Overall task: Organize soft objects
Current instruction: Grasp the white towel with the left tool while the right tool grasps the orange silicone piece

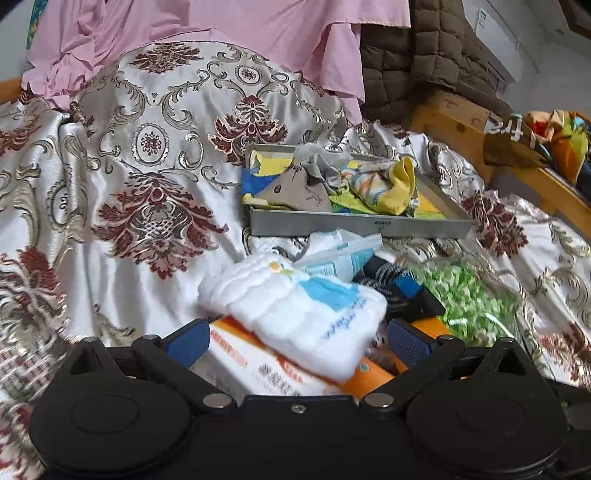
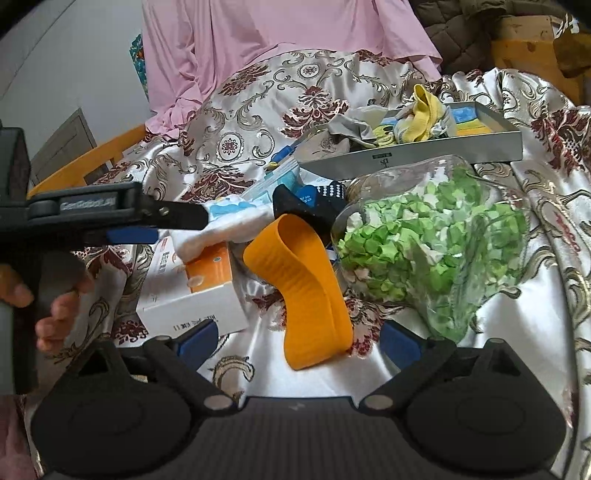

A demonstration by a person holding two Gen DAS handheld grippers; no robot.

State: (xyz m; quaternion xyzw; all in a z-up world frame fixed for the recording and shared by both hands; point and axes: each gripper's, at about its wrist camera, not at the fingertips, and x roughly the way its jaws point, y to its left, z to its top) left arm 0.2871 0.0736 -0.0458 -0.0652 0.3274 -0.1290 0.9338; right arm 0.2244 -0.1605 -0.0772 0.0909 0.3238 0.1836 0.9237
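A folded white cloth with a blue print (image 1: 295, 310) lies on an orange-and-white box (image 1: 251, 365), right between the wide-apart blue pads of my left gripper (image 1: 297, 341); it also shows in the right wrist view (image 2: 229, 221). A grey metal tray (image 1: 354, 221) farther back holds several cloths and socks, including a yellow one (image 1: 400, 184). My right gripper (image 2: 299, 341) is open over an orange rubber band strap (image 2: 306, 295). A dark dotted sock (image 2: 314, 203) lies behind it. My left gripper (image 2: 147, 225) shows from the side in the right wrist view.
A clear bag of green paper bits (image 2: 436, 243) lies right of the strap. A teal packet (image 1: 340, 258) lies in front of the tray. Everything rests on a patterned satin bedspread (image 1: 129, 166). Pink cloth (image 1: 221, 33) and a brown quilt (image 1: 424, 62) are behind. Wooden bed frame (image 1: 461, 125) at right.
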